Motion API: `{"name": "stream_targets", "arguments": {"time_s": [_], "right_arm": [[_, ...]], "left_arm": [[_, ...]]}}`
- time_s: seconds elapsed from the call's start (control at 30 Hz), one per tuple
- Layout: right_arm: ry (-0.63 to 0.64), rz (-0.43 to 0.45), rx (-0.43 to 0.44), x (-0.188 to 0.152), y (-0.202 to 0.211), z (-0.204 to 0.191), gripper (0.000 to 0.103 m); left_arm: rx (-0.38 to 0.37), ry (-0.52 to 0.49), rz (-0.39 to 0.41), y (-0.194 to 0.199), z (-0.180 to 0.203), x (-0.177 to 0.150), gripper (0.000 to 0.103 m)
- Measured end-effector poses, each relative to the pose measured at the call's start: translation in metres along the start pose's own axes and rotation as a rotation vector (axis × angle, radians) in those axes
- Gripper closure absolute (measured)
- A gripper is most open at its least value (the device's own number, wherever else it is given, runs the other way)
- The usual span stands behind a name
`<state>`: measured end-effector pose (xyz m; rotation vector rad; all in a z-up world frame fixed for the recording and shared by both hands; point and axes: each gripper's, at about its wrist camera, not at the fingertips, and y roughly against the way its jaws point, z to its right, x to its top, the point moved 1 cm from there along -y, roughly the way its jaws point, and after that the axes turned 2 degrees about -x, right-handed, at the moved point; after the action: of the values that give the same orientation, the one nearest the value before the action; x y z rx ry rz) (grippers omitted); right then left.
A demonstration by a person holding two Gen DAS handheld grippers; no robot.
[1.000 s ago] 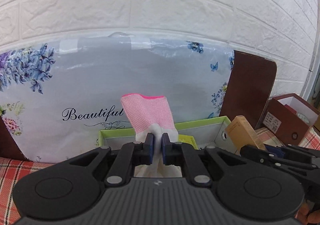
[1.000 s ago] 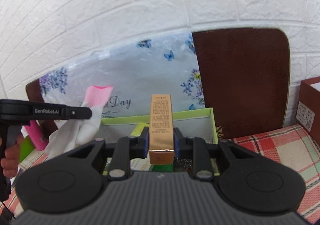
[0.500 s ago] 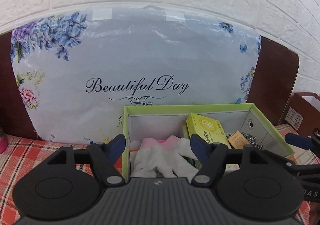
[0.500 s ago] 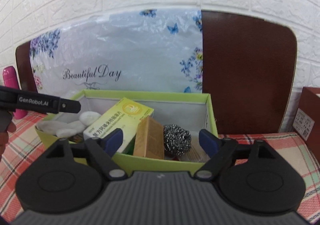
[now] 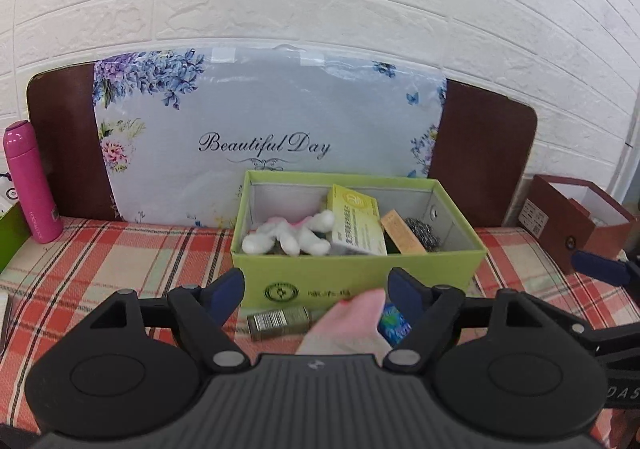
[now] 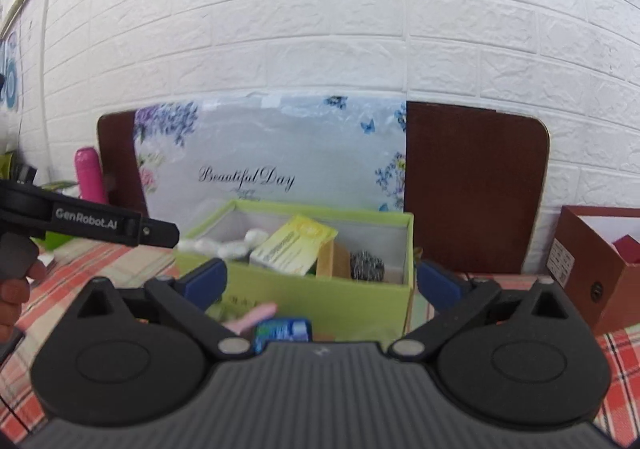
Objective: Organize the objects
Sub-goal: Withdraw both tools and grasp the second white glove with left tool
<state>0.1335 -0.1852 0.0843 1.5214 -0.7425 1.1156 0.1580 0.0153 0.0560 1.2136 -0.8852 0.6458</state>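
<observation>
The green box (image 5: pixel 440 273) stands on the checked cloth. It holds the white-and-pink glove (image 5: pixel 292 235), a yellow-green carton (image 5: pixel 356 221), the tan carton (image 5: pixel 400 237) and a steel scourer (image 5: pixel 422 233). My left gripper (image 5: pixel 316 292) hangs in front of the box with its jaws opening and nothing gripped. A second pink glove (image 5: pixel 344 325) lies on the cloth below them, clear of the pads. My right gripper (image 6: pixel 322 281) faces the green box (image 6: pixel 320 301), its jaws also opening wide and empty.
A small barcoded tin (image 5: pixel 278 323) and a blue packet (image 5: pixel 394 323) lie before the box. A pink bottle (image 5: pixel 30 185) stands far left and a brown box (image 5: pixel 568 225) far right. A floral bag (image 5: pixel 264 121) and a brown board (image 5: pixel 480 153) lean on the brick wall.
The left gripper let go of the white-and-pink glove and the right one let go of the tan carton; both now lie in the green box. Both grippers opened and drew back.
</observation>
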Motion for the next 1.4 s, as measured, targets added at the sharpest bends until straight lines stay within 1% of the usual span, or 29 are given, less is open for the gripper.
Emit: {"name": "stream_targets", "arguments": {"time_s": [0.1,0.27,0.37,0.5,0.6,0.77,0.87,0.97,1.03,1.17,1.23,1.27,1.3,1.33,1.4], "right_arm": [[0.011,-0.034,0.024,-0.011,0.024,-0.004,0.0],[0.02,-0.04,0.056,-0.032,0.061,-0.01,0.0],[0.009,-0.05,0.067,-0.044,0.071,-0.01,0.0],[-0.016,-0.089,0.062,-0.065,0.065,-0.008,0.0],[-0.034,-0.129,0.036,-0.079,0.052,-0.006,0.0],[-0.076,-0.157,0.024,-0.096,0.034,-0.001,0.0],[-0.101,-0.179,0.005,-0.103,0.025,0.004,0.0],[-0.124,-0.203,0.001,-0.108,0.018,0.008,0.0],[-0.133,-0.213,0.005,-0.11,0.015,0.009,0.0],[-0.117,-0.213,0.002,-0.112,0.016,0.008,0.0],[-0.118,-0.214,-0.002,-0.112,0.017,0.01,0.0],[-0.121,-0.215,-0.005,-0.112,0.017,0.011,0.0],[-0.125,-0.217,-0.007,-0.112,0.016,0.012,0.0],[-0.126,-0.219,-0.008,-0.112,0.016,0.013,0.0],[-0.127,-0.222,-0.007,-0.112,0.015,0.013,0.0]], "left_arm": [[0.003,-0.011,-0.015,0.015,0.011,-0.024,0.021],[0.01,-0.023,-0.02,0.035,0.024,-0.051,0.021],[0.019,-0.016,-0.026,0.043,0.026,-0.064,0.021],[0.038,0.001,-0.051,0.044,0.022,-0.078,0.021],[0.054,0.019,-0.076,0.039,0.017,-0.086,0.021],[0.081,0.047,-0.11,0.029,0.006,-0.098,0.021],[0.062,0.063,-0.114,0.023,0.001,-0.104,0.021],[0.033,0.084,-0.101,0.012,0.003,-0.105,0.021],[0.018,0.09,-0.095,-0.003,0.007,-0.102,0.021],[-0.031,0.108,-0.135,-0.035,0.013,-0.094,0.021],[-0.063,0.136,-0.138,-0.046,0.012,-0.091,0.022],[-0.082,0.149,-0.139,-0.05,0.011,-0.09,0.025],[-0.104,0.162,-0.151,-0.054,0.01,-0.089,0.043],[-0.126,0.173,-0.176,-0.059,0.008,-0.088,0.066],[-0.177,0.188,-0.201,-0.062,0.004,-0.089,0.076]]}}
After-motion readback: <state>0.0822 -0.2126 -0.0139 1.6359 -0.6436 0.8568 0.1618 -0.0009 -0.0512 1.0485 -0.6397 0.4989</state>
